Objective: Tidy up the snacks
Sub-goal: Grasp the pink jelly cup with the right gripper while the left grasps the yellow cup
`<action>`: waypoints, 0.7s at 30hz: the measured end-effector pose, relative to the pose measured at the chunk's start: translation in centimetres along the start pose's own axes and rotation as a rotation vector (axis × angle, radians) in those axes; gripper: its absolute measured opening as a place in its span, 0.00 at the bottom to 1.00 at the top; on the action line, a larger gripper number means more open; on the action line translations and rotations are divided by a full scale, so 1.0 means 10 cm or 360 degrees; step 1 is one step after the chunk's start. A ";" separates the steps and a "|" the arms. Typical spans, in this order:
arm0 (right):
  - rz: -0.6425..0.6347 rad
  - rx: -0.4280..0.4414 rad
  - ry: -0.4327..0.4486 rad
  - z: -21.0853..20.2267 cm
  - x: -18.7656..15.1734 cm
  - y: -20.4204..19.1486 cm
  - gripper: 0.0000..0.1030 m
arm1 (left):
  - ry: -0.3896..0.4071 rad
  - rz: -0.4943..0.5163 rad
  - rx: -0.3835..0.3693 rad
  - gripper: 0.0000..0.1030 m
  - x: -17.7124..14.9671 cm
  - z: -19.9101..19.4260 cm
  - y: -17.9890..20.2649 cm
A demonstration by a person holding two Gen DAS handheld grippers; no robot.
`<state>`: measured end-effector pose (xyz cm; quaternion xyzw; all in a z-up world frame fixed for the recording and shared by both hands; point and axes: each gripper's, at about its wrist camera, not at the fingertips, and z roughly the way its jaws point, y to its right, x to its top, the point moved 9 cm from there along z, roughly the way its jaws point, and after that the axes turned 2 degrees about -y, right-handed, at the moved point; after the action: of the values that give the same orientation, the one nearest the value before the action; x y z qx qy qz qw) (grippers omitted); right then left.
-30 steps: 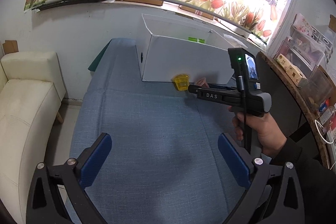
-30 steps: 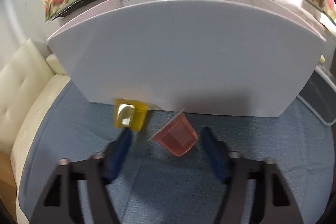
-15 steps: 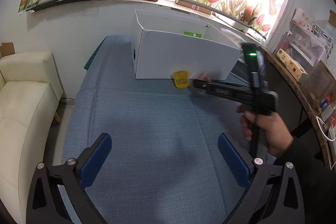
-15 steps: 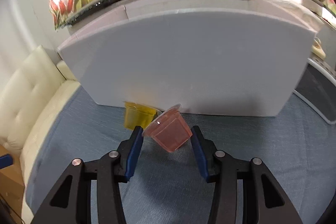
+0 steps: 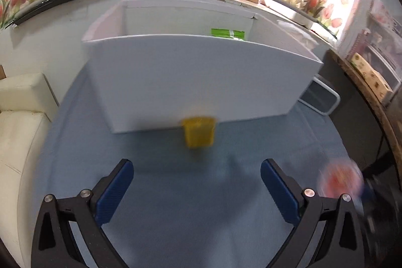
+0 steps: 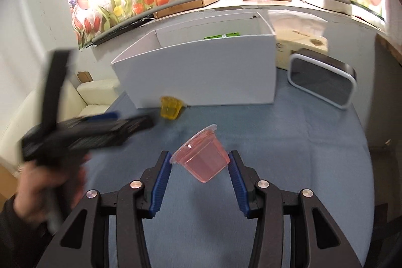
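Note:
My right gripper (image 6: 199,162) is shut on a pink jelly cup (image 6: 202,158) and holds it tilted above the blue cloth; the cup shows blurred at the right in the left wrist view (image 5: 339,178). A yellow jelly cup (image 5: 199,132) lies against the front wall of the white box (image 5: 201,77); it also shows in the right wrist view (image 6: 170,107), as does the box (image 6: 201,74). My left gripper (image 5: 197,176) is open and empty, a short way in front of the yellow cup. A green packet (image 5: 227,34) sticks up inside the box.
A blue cloth (image 5: 176,205) covers the table. A cream sofa (image 5: 17,112) stands at the left. A dark white-rimmed tray (image 6: 324,82) lies right of the box. A wooden shelf with boxes (image 5: 369,74) runs along the right.
My right gripper closed on the pink cup, lifted it and pulled back from the box. My left gripper moved forward towards the yellow cup.

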<state>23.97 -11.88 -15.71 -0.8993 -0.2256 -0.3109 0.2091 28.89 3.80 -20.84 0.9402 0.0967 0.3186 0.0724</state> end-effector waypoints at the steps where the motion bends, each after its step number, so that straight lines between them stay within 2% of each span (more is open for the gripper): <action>1: 0.0005 -0.0003 0.0007 -0.06 -0.05 0.01 0.49 | -0.0011 -0.0012 0.0018 1.00 0.03 0.09 0.03; 6: 0.0010 0.0002 0.0023 -0.14 -0.20 0.01 0.49 | 0.0019 -0.0018 0.0179 0.99 0.17 0.39 0.03; 8: 0.0027 0.0006 0.0022 -0.14 -0.25 0.04 0.49 | 0.0021 -0.0071 0.0206 0.94 0.20 0.44 -0.01; 10: 0.0048 0.0013 0.0017 -0.12 -0.28 0.08 0.49 | -0.0008 -0.0124 0.0217 0.68 0.19 0.50 -0.05; 12: 0.0065 0.0024 0.0009 -0.09 -0.30 0.10 0.49 | -0.0036 -0.0133 0.0229 0.48 0.16 0.54 -0.07; 13: 0.0064 0.0027 0.0014 -0.08 -0.31 0.09 0.49 | -0.0034 -0.0121 0.0249 0.45 0.16 0.53 -0.08; 21: 0.0092 0.0077 0.0026 -0.06 -0.31 0.08 0.49 | 0.0020 -0.0069 0.0122 0.43 0.02 0.25 -0.10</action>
<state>21.92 -13.75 -17.50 -0.8975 -0.2055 -0.3065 0.2416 30.42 4.68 -22.91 0.9379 0.1295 0.3191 0.0428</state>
